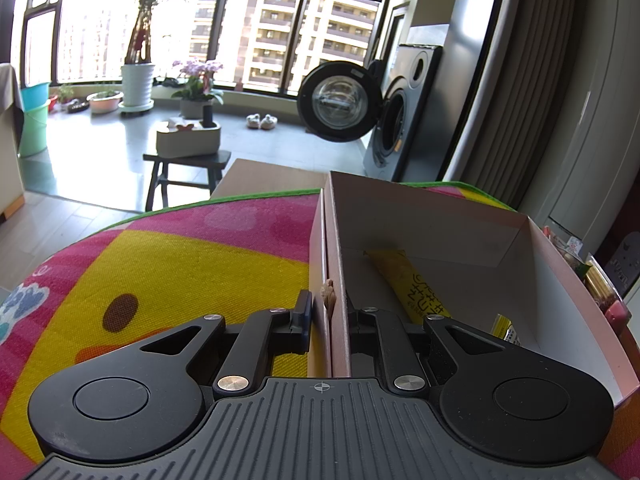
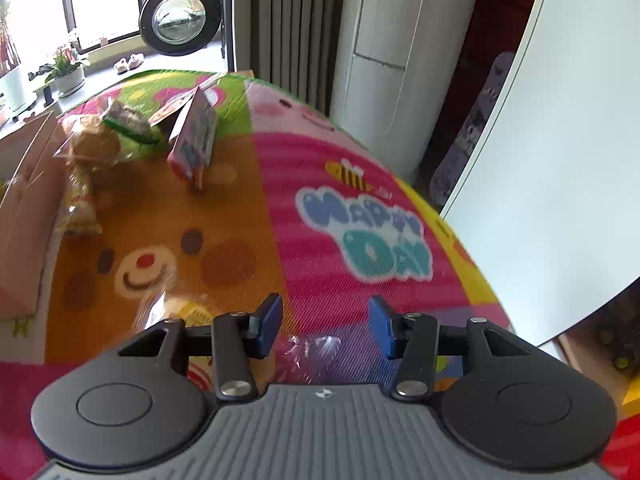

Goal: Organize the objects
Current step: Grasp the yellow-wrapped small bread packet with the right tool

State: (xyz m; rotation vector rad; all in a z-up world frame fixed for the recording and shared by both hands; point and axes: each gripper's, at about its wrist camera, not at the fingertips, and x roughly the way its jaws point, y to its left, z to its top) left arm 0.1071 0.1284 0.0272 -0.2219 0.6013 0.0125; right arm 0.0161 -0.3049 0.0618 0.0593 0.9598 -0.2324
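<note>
step: steadying box while loading snacks | left tongs (image 1: pixel 329 312) clamped on pink box (image 1: pixel 440 236) wall | right tongs (image 2: pixel 325 326) wide open, empty, over play mat (image 2: pixel 340 152) | snack packets (image 2: pixel 104 140) lie beside box | next: reach and pinch one

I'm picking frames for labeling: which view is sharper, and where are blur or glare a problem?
Left wrist view: sharp on the box and the left gripper; the windows are blown out. Right wrist view: motion blur smears the snack bags and the mat; only the right gripper stays crisp.
</note>
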